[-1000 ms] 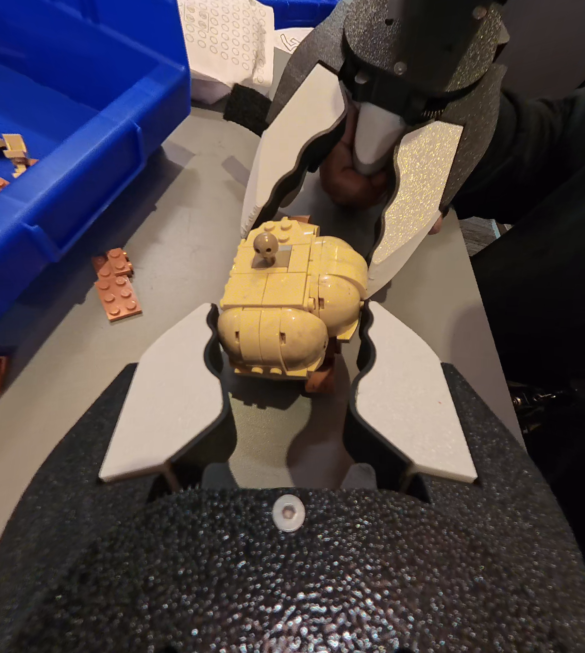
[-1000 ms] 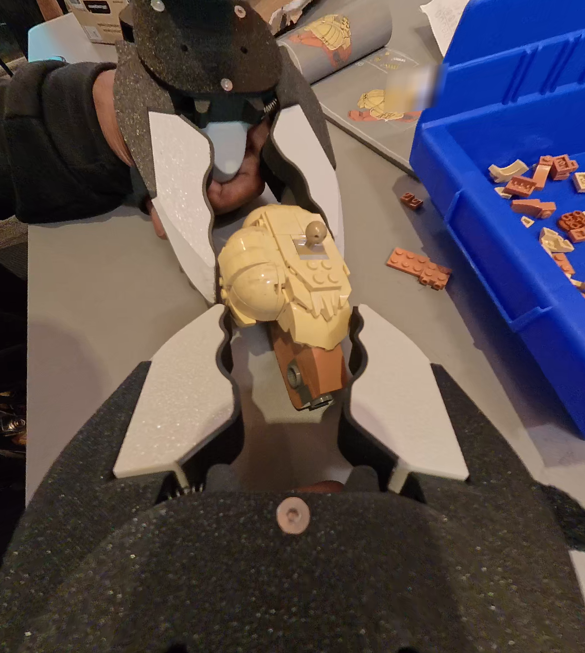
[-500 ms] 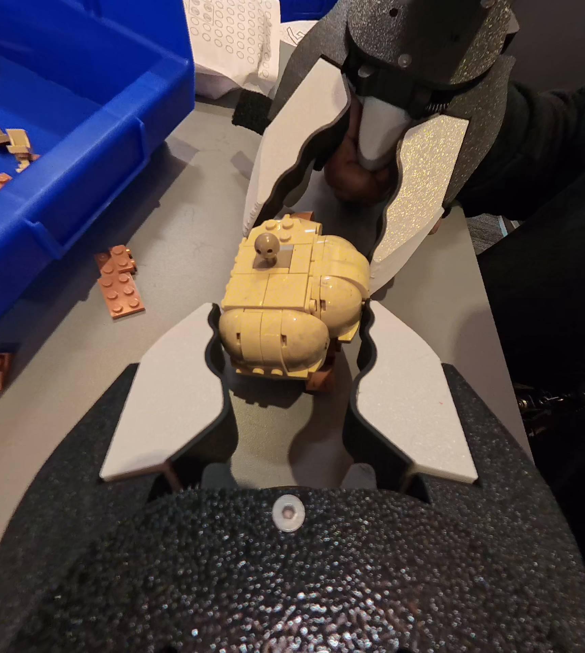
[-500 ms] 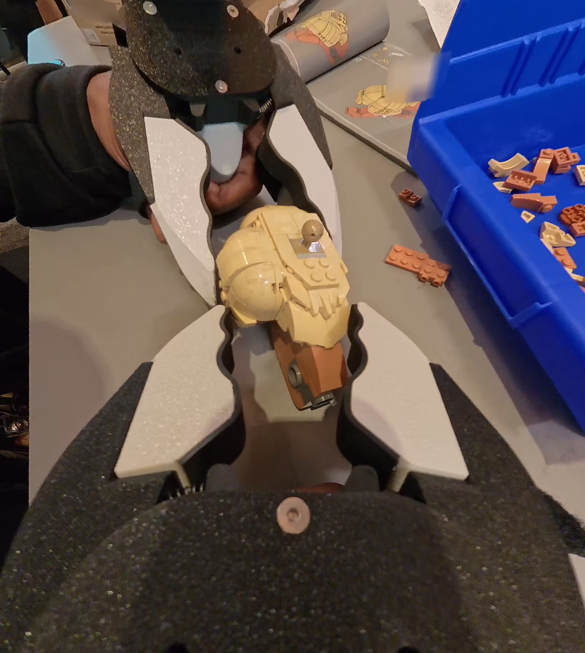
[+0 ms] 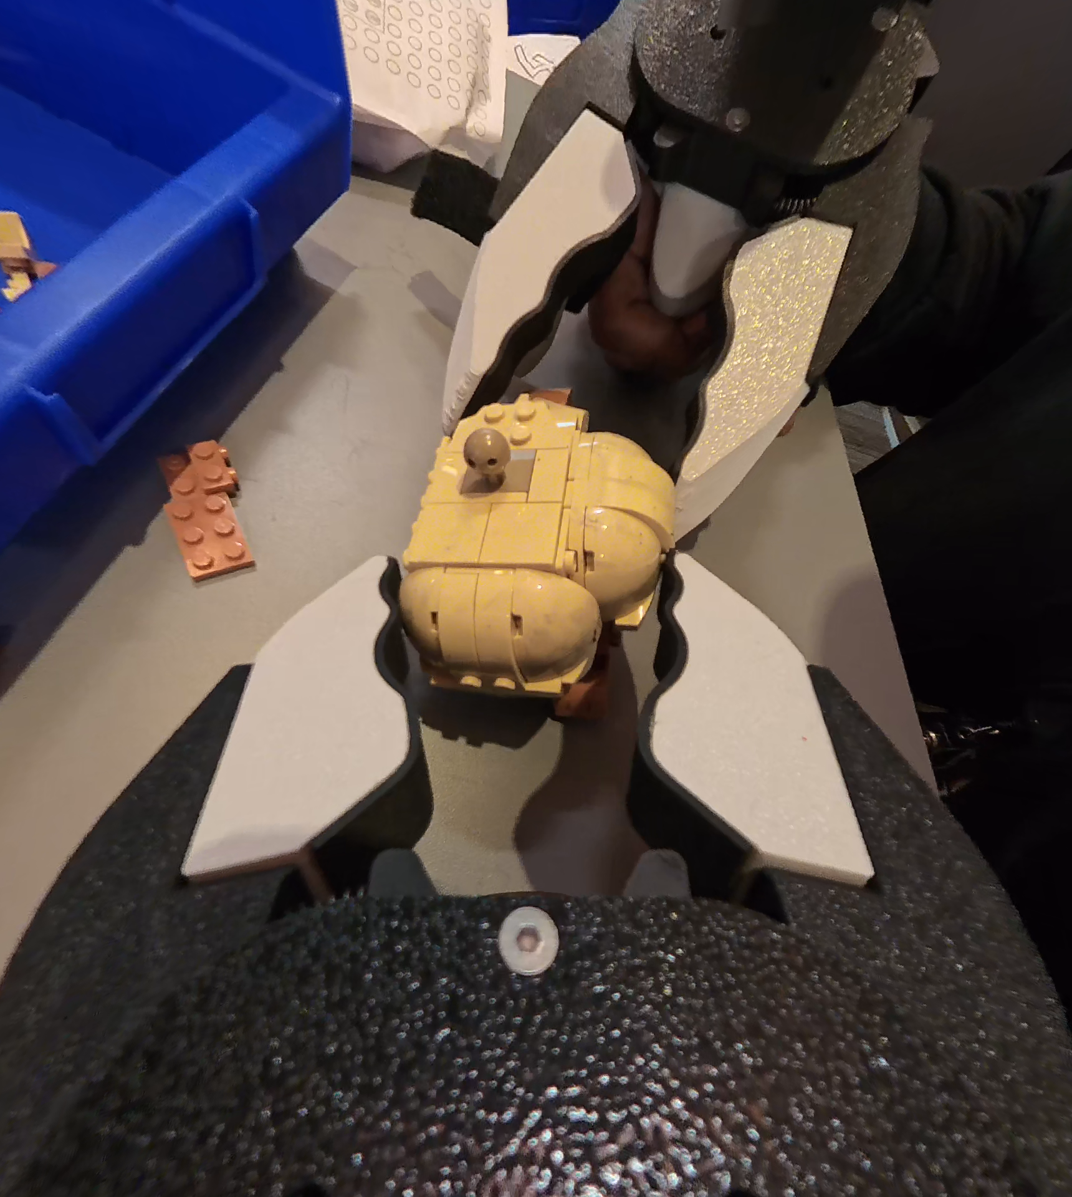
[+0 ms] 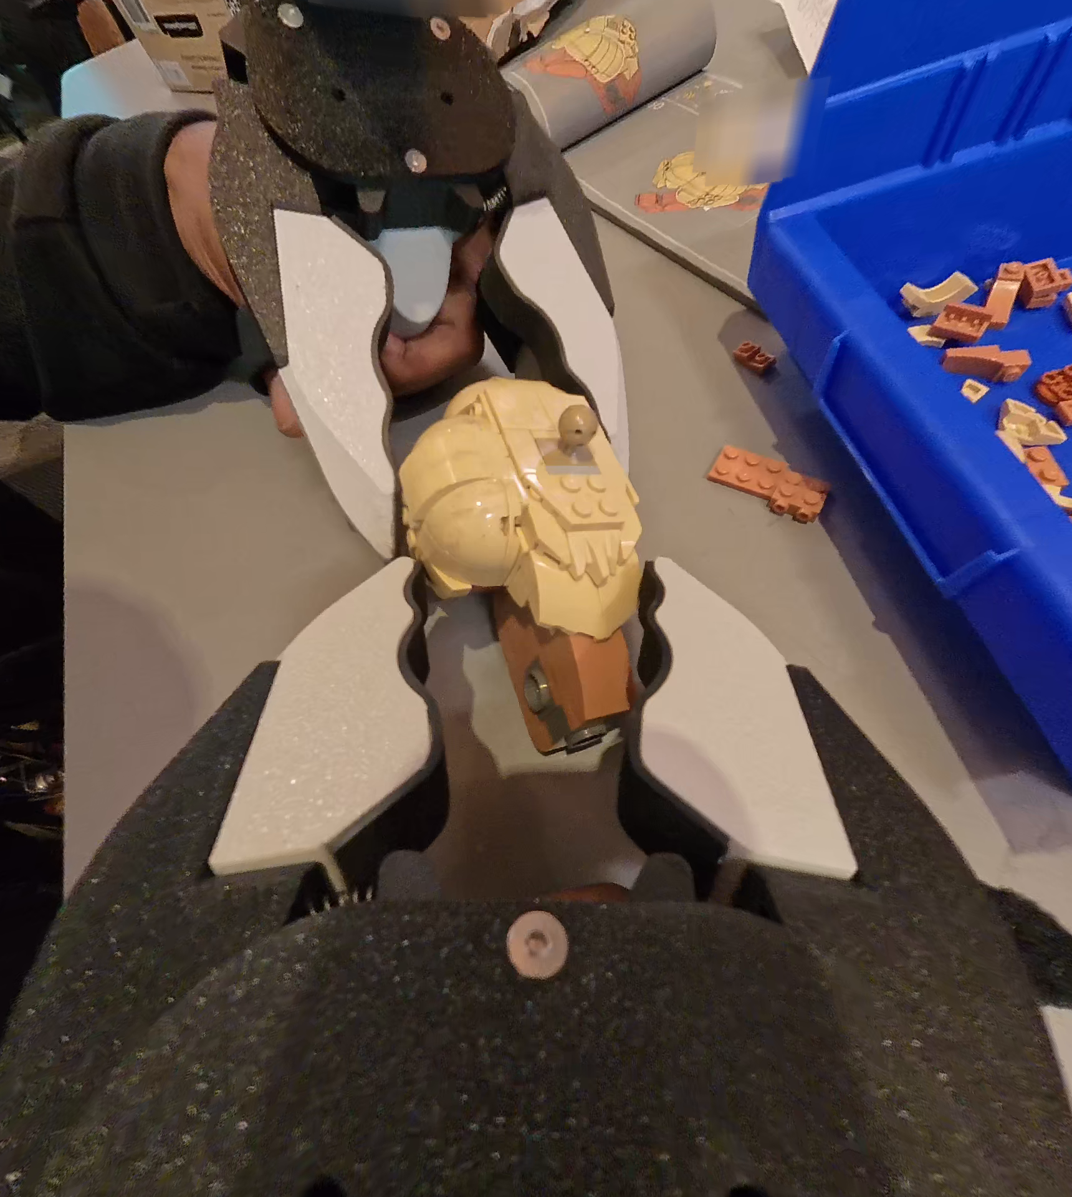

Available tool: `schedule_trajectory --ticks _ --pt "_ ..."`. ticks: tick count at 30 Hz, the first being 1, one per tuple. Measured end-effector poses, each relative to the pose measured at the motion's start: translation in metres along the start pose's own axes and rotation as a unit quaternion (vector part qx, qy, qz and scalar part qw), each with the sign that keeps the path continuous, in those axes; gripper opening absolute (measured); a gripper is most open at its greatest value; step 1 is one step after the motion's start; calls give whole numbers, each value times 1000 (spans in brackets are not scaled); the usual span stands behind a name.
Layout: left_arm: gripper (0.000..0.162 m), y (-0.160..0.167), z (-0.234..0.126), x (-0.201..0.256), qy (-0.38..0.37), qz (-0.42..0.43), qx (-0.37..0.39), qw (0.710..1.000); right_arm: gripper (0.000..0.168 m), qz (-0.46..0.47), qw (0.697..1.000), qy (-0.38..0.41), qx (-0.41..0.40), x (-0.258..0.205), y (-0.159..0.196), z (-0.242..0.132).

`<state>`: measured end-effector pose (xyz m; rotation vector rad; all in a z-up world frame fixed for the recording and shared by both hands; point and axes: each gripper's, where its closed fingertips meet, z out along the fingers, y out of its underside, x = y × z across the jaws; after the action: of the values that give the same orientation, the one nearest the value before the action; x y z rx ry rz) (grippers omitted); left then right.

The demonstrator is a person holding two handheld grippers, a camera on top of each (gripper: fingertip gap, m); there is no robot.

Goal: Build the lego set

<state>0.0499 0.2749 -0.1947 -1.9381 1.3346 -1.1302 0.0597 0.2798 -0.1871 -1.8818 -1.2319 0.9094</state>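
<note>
The tan model [image 5: 533, 563] sits on the grey tabletop [image 5: 339, 453] between the two claws, nearer the edge where the person's dark sleeves come in than the blue bin [image 5: 151, 214].

The left claw [image 5: 528, 586] closes on its rounded rear, fingertips touching both sides. The right claw [image 6: 528, 586] brackets the other end; its right finger touches the brown snout block [image 6: 575, 686], while a gap shows at the left finger, so a firm hold cannot be judged.

Risks, as I judge them: squeezing the curved tan shells could pop them off their studs, since the wavy pads bear on smooth domes. Opposing pulls from the two claws could split the brown part from the tan body. The small ball-topped pin [image 5: 485, 453] standing on top could be knocked by a finger.

The long axis runs from claw to claw, roughly parallel to that near tabletop edge. The brown snout points toward the right claw, the domed rear toward the left. Loose brown plates [image 5: 206, 512] lie beside the bin.
</note>
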Motion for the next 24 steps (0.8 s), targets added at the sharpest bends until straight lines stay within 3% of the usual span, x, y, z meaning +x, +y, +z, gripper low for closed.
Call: schedule_trajectory --ticks 5,11,24 --pt "84 4 0 4 14 6 -11 1000 63 26 999 -24 -3 0 0 0" --pt "70 4 -7 1 22 -6 -3 1000 64 22 999 -30 -5 -2 0 1" --pt "72 8 -21 0 27 -7 5 1000 63 20 1000 -9 -5 4 0 1"
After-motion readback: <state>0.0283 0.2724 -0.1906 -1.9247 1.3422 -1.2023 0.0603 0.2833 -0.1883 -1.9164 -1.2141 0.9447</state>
